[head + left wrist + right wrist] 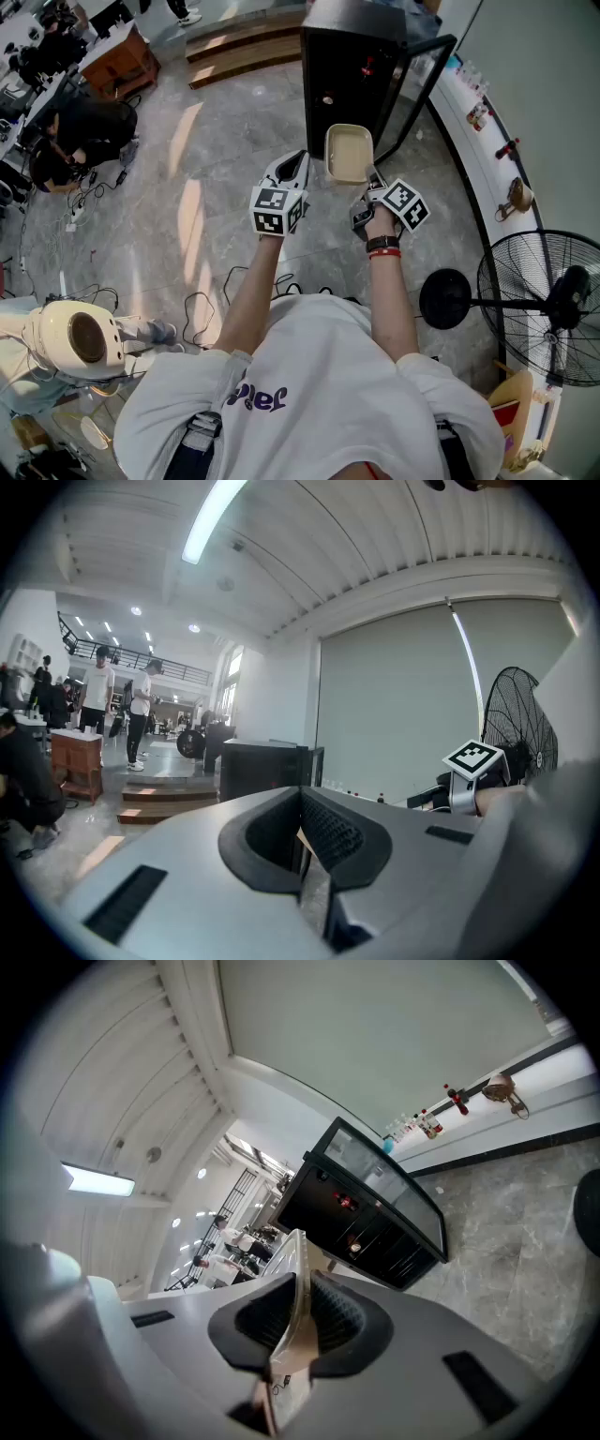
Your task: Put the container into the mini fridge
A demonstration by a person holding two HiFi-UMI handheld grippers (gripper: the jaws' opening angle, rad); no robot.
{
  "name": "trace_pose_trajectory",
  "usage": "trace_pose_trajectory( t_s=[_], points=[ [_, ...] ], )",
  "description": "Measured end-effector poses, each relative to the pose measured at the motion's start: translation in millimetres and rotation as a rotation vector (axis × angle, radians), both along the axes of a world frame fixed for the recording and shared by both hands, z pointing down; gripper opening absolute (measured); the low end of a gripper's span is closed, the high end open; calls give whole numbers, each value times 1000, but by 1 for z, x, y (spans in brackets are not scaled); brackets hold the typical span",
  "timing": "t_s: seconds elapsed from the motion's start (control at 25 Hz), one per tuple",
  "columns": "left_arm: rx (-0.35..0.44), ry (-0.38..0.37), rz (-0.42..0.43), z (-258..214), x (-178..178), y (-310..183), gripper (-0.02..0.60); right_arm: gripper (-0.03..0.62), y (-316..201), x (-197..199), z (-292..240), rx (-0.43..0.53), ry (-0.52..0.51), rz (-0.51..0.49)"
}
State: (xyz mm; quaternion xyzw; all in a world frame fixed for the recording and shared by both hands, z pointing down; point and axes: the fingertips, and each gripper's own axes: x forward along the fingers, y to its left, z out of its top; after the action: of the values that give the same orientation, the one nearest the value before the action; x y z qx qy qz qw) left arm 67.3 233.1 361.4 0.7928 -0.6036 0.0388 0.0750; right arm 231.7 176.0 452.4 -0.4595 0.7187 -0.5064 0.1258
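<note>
A shallow beige container hangs in the air in front of the black mini fridge, whose glass door stands swung open to the right. My right gripper is shut on the container's near rim; in the right gripper view the thin rim is pinched between the pads, with the fridge ahead. My left gripper hovers just left of the container, shut and holding nothing. In the left gripper view its pads meet, and the fridge lies beyond.
A standing fan with a round base is at the right. A white ledge with bottles runs along the right wall. Cables trail on the floor near my feet. Wooden steps and seated people are at the left.
</note>
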Motion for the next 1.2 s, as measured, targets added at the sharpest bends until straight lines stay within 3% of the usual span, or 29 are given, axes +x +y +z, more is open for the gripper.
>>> trace_pose_trajectory(
  t_s=[0.28, 0.6, 1.2],
  points=[
    [-24, 0, -10, 15, 23, 8, 20, 63, 4, 13, 10, 23, 54, -35],
    [-43, 9, -27, 30, 11, -1, 20, 63, -8, 6, 30, -4, 111, -39],
    [-52, 36, 39, 44, -47, -135, 20, 60, -124, -48, 32, -19, 20, 57]
  ],
)
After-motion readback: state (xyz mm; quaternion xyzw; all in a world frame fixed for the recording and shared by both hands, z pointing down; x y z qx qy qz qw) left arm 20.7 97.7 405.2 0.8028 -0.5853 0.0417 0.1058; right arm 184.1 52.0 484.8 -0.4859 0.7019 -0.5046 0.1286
